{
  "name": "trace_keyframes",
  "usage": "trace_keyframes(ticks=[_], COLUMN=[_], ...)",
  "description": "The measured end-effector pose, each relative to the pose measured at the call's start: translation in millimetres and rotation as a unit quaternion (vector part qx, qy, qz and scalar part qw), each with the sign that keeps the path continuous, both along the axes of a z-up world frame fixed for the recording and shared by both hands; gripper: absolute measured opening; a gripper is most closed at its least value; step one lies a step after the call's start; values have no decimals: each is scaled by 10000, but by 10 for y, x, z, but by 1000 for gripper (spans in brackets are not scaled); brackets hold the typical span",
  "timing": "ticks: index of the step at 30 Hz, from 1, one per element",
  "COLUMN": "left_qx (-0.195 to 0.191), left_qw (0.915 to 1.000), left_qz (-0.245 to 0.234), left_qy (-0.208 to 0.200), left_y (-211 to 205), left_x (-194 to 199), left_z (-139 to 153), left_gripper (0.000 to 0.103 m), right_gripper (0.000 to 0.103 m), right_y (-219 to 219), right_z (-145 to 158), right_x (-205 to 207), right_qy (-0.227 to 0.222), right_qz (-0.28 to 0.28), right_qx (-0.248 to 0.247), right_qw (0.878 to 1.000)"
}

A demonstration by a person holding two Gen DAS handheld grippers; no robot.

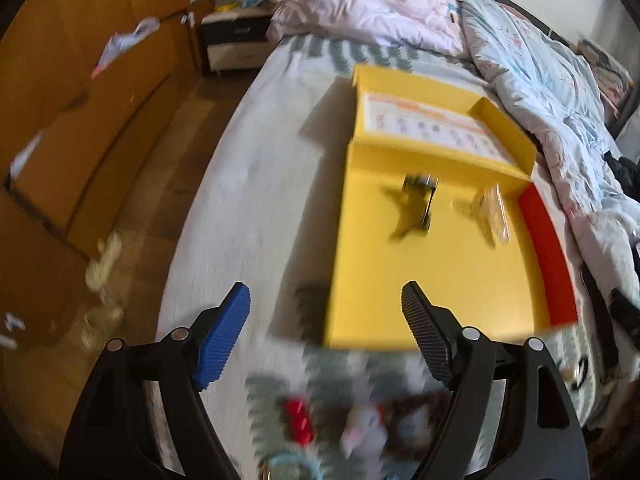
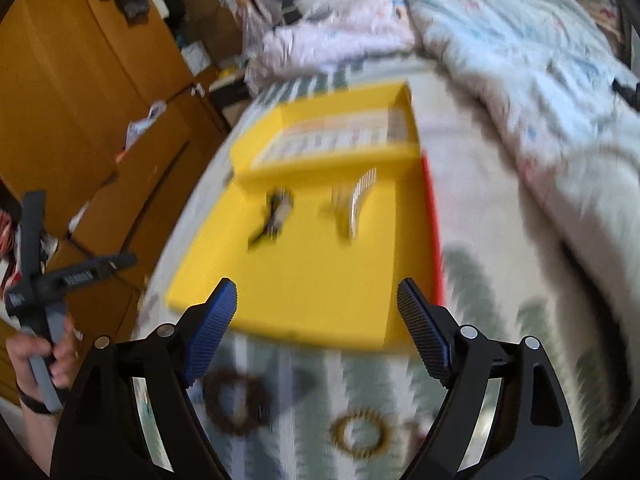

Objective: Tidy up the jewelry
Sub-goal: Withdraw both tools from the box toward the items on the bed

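With both our left tongs (image 1: 326, 300) and right tongs (image 2: 316, 296) spread apart and empty above the bed (image 1: 256, 184), the blurred jewelry pieces (image 1: 418, 204) lie in the yellow box (image 1: 440, 280), and we judge a hasty, badly aimed grab could knock them aside.

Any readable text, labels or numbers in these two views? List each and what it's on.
None can be read.
Printed sheet inside the lid of the yellow box: rows of print and small figures, too blurred in both views.
White lettering on the dark handle of the left-hand device, right wrist view: present, but too small and blurred to read.
Items in the box, bedding, cabinets: no legible marks.
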State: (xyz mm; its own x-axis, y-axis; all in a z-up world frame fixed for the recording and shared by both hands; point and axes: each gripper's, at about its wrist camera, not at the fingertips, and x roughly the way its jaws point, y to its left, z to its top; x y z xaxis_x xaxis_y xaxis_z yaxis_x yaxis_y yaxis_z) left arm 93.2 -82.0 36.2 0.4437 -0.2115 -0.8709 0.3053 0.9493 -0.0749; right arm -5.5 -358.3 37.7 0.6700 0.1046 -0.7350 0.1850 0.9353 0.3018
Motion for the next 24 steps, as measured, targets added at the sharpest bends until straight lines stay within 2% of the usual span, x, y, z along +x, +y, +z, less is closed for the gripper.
trace_keyframes(ticks=[4, 8, 11, 15, 17, 19, 20, 22, 24], left_qx=[90, 172, 192, 268, 131, 284, 239, 129, 284], left_qw=[9989, 9978, 9970, 9961, 9962, 9946, 9935, 9945, 9950], left_qz=[-18, -74, -161, -79, -106, 48, 15, -48, 85], left_qy=[468, 635, 732, 832, 859, 997, 1114, 1040, 950], left_y=[257, 358, 374, 386, 422, 453, 447, 459, 477], left_x=[-341, -603, -729, -694, -658, -639, -595, -563, -501], left_z=[-383, -598, -727, -849, -930, -1063, -1104, -1105, -1113], left_gripper=[77, 77, 77, 77, 77, 77, 77, 77, 77], right_gripper=[84, 84, 84, 84, 84, 84, 84, 84, 84], right_y=[217, 355, 395, 411, 330, 195, 124, -24, -213], right_z=[-476, -694, -710, -666, -690, -745, -752, -752, -765], right_x=[-278, -496, -632, -758, -806, -848, -868, -912, -971], right_qy=[474, 709, 664, 556, 542, 628, 665, 657, 678], right_qz=[203, 312, 340, 310, 195, 23, -71, -227, -449], right_qx=[46, 67, 223, 100, 85, 89, 27, 35, 150], right_qw=[9987, 9970, 9970, 9979, 9983, 9980, 9978, 9976, 9966])
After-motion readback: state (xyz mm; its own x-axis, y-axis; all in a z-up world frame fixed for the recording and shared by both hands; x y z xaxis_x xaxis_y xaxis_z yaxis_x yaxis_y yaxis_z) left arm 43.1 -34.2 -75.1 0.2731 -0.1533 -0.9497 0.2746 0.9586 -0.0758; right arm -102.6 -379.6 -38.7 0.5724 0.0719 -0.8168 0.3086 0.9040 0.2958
